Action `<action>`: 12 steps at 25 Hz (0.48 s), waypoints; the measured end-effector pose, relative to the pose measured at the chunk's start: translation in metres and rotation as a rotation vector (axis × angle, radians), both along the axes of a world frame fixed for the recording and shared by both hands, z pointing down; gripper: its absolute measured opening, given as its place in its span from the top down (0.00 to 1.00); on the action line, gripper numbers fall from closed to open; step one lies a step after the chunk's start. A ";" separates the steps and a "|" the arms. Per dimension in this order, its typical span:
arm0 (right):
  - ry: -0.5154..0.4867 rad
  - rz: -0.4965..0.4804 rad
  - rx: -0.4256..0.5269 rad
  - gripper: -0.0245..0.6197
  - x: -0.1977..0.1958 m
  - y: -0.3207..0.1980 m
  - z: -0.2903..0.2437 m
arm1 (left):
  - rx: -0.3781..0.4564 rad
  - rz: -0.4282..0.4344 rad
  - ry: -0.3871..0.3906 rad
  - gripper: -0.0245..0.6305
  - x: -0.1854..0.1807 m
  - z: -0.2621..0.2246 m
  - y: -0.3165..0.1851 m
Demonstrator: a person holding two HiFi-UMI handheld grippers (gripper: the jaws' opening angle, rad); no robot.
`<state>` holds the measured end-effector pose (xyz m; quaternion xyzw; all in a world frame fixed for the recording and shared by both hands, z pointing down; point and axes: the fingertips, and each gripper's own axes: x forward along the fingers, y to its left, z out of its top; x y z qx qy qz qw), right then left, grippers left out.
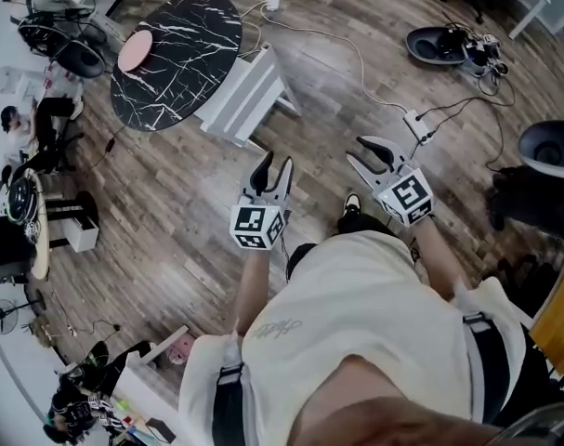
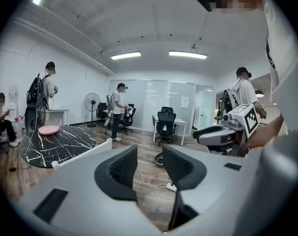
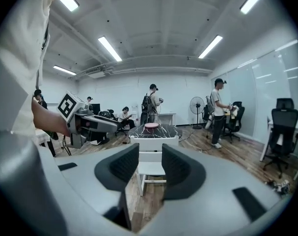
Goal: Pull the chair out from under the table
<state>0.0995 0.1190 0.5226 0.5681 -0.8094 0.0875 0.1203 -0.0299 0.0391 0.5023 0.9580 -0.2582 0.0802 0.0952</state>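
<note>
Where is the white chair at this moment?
Head view, upper centre-left: the white chair sits against the black marble round table's right edge, ahead of the left tongs and right tongs.

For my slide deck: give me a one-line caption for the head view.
Left gripper and right gripper, both open, face a white chair at a black marble table.

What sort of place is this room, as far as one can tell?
Probably an open office or lab workspace: a black swivel chair stands at a white desk by a glass partition, strip lights line the ceiling, and cables run across the wooden floor.
</note>
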 end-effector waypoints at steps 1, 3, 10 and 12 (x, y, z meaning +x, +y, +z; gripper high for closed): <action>0.004 -0.011 -0.005 0.73 0.008 -0.007 0.002 | 0.000 -0.009 -0.001 0.70 0.007 0.000 -0.005; 0.000 -0.035 -0.007 0.73 0.019 -0.018 0.005 | -0.003 -0.030 -0.006 0.70 0.015 0.003 -0.013; -0.044 -0.099 -0.027 0.73 0.038 -0.053 0.014 | -0.053 -0.133 -0.034 0.70 0.014 0.017 -0.044; -0.060 -0.104 -0.042 0.73 0.039 -0.064 0.020 | -0.068 -0.140 -0.036 0.70 0.014 0.020 -0.054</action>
